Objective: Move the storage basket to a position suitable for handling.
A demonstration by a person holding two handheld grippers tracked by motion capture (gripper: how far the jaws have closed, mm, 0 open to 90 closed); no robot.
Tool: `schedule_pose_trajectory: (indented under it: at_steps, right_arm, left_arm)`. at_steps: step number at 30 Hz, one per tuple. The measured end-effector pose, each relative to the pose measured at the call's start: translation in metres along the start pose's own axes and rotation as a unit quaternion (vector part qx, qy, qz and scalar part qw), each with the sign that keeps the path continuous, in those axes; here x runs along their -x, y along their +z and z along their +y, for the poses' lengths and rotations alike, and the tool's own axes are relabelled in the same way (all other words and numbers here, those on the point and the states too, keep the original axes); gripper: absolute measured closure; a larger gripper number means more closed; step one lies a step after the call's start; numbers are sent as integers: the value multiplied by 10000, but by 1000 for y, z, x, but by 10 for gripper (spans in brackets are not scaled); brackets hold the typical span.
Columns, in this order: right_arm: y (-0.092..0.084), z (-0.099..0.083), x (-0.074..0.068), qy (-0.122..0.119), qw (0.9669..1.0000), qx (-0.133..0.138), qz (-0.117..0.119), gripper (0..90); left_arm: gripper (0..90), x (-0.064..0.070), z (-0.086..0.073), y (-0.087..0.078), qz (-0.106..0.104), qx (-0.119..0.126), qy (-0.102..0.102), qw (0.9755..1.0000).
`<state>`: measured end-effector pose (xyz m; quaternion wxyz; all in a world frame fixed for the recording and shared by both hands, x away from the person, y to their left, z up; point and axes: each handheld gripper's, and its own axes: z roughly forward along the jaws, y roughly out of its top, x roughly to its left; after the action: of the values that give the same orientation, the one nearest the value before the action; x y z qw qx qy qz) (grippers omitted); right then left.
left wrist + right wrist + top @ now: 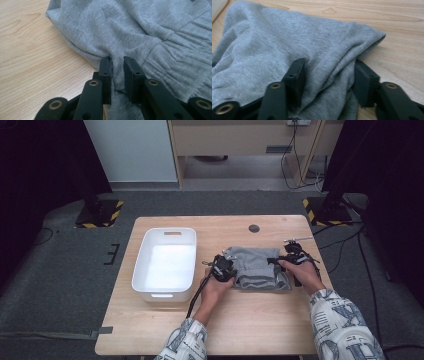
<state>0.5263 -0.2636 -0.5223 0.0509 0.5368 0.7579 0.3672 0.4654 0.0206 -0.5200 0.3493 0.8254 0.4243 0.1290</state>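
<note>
In the high view, a white bin (165, 264) sits at the left of centre on the wooden tabletop (250, 320). Just right of it, near the middle of the frame, the left tool (222, 268) meets the left edge of a folded grey garment (257, 267), which lies flat on the tabletop right of centre. At the garment's right edge sits the right tool (290, 261), held from below by a hand in a patterned sleeve (345, 325).

In the left gripper view, the left tool (117, 68) stands narrow at lower centre, its two black jaws pinching a fold of the grey garment (130, 30) between them; bare wood shows at the left of the frame.

In the right gripper view, the right tool (328, 75) stands at medium width at the bottom, with a thick bunched fold of the garment (287, 45) between its jaws; the cloth touches both jaws, but I cannot tell whether they press on it.
</note>
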Motion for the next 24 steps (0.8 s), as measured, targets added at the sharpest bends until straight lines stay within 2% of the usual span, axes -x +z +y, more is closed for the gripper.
schedule_pose_trajectory:
  at_steps: [3,7,14,16,24]
  right_arm:
    - [0,0,-1,3,10000,-7,62,627]
    - [-3,1,-4,-171,9998,44,2,726]
    - [-8,2,-10,-422,9990,109,-120,767]
    - [-9,3,-11,-495,9985,155,-147,771]
    - [-16,5,-18,-625,9974,325,-164,777]
  left_arm:
    - [788,0,0,0,16,9,5,10000]
    - [817,0,0,0,50,40,-34,10000]
    - [840,-2,-1,-4,66,120,-54,9999]
    - [842,-3,-2,-6,49,173,-122,9998]
    - [847,-5,2,-18,81,403,-86,9991]
